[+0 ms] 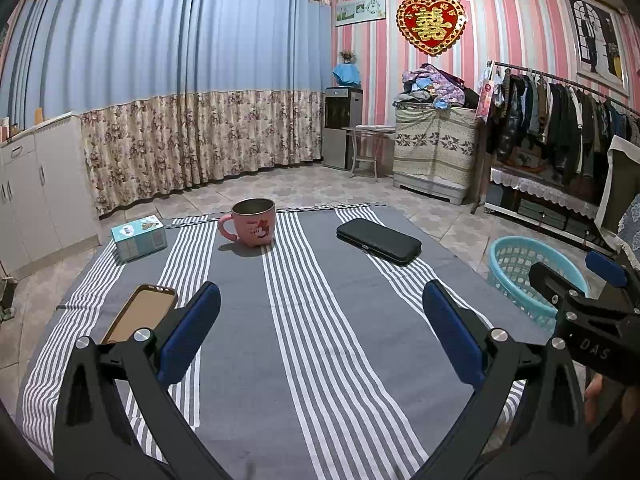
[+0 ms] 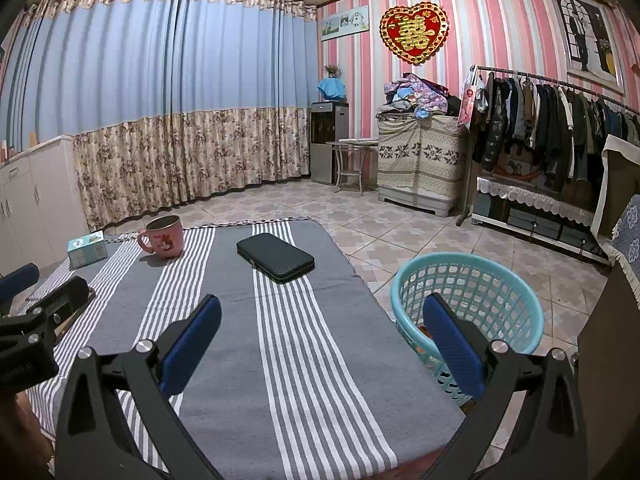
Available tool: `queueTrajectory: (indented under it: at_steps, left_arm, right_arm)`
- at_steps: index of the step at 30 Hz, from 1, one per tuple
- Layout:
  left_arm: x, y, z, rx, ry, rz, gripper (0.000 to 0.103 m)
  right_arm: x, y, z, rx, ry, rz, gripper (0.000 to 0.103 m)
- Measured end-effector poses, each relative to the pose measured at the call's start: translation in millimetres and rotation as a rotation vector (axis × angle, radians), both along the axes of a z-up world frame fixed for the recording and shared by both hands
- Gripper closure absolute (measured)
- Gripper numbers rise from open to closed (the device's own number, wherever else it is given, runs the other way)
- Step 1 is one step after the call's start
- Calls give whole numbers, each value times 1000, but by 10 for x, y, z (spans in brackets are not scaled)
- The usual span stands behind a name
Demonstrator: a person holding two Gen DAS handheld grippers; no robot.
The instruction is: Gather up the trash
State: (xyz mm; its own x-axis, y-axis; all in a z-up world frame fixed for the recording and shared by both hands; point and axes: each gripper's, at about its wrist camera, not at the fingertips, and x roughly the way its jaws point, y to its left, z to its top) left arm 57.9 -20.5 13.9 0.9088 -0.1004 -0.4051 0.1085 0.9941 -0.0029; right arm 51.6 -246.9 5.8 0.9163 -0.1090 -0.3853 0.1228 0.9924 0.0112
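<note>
Striped cloth (image 1: pixel 320 320) covers the table; all positions below referenced to it. Teal basket (image 2: pixel 468 300) stands on the floor just off the cloth's right edge; something orange shows inside near its bottom, too small to identify. My left gripper (image 1: pixel 320 328) hangs over the cloth's near middle, fingers spread wide, nothing between them. My right gripper (image 2: pixel 320 332) sits over the cloth's near right edge, likewise spread and empty. Black case (image 1: pixel 378 240) lies far right on the cloth. Pink mug (image 1: pixel 250 222) upright, far centre. Tissue box (image 1: pixel 138 238) at far left corner. Phone case (image 1: pixel 138 312) near left edge.
</note>
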Motion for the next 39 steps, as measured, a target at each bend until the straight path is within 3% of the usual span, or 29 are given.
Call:
queueTrajectory:
  at_steps: [39]
  left_arm:
    - [23, 17, 18, 3, -8, 5, 5]
  right_arm:
    - [-1, 3, -2, 1, -2, -1, 4]
